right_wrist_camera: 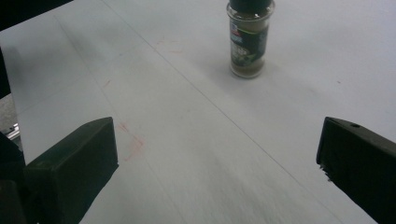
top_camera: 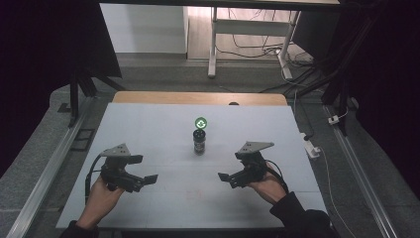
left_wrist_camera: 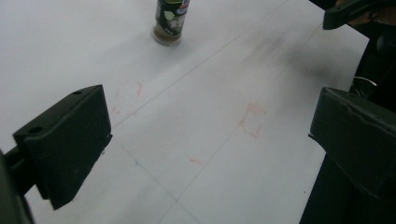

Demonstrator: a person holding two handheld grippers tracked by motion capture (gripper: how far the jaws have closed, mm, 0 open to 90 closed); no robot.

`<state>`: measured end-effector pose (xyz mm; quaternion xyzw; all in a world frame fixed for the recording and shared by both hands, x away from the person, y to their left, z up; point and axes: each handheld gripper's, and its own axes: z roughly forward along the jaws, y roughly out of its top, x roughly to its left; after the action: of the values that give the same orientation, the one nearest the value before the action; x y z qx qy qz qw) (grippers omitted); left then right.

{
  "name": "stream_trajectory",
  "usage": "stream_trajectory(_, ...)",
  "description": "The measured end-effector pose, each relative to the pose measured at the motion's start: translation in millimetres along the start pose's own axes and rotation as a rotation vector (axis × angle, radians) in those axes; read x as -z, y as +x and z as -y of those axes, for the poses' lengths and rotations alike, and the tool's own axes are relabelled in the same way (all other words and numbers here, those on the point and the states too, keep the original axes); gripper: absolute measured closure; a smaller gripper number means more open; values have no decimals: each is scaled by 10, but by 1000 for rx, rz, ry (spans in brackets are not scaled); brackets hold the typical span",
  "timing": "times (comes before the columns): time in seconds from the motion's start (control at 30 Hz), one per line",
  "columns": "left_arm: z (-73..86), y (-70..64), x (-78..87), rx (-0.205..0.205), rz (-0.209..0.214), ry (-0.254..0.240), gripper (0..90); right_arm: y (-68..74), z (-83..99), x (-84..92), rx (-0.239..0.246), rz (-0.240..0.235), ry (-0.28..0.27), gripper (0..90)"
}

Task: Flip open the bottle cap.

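Observation:
A small glass spice jar [top_camera: 199, 136] with a dark label and a green-marked black lid stands upright near the middle of the white table [top_camera: 148, 124]. My left gripper [top_camera: 144, 181] is at the front left of the jar, held by a hand, with its jaws wide apart and nothing between them. At the front right, my right gripper [top_camera: 228, 180] is also open and empty. The left gripper view has its gripper [left_wrist_camera: 210, 140] over bare table, with the jar [left_wrist_camera: 170, 21] far off. In the right gripper view the jar [right_wrist_camera: 247, 42] stands ahead of that gripper [right_wrist_camera: 217, 163].
Faint red marks [left_wrist_camera: 252, 119] lie on the table sheet between the grippers. A wooden strip [top_camera: 198, 97] borders the table's far edge. A white power strip [top_camera: 311, 146] and cables lie on the floor at the right, and metal rails run along both sides.

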<state>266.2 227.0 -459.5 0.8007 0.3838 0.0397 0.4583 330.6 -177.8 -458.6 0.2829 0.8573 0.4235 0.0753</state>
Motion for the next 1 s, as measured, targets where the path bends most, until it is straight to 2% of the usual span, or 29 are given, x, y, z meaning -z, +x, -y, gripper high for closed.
stream_trajectory(0.57,441,-18,472,68,-113,-53,0,-39,435,527,-63,97,-2,0)
stream_trajectory(0.7,554,-12,559,91,-131,-63,0,-36,527,670,-80,145,-16,0)
stream_trajectory(1.0,743,-19,731,124,-198,-71,0,-71,794,1001,-156,238,-14,0)
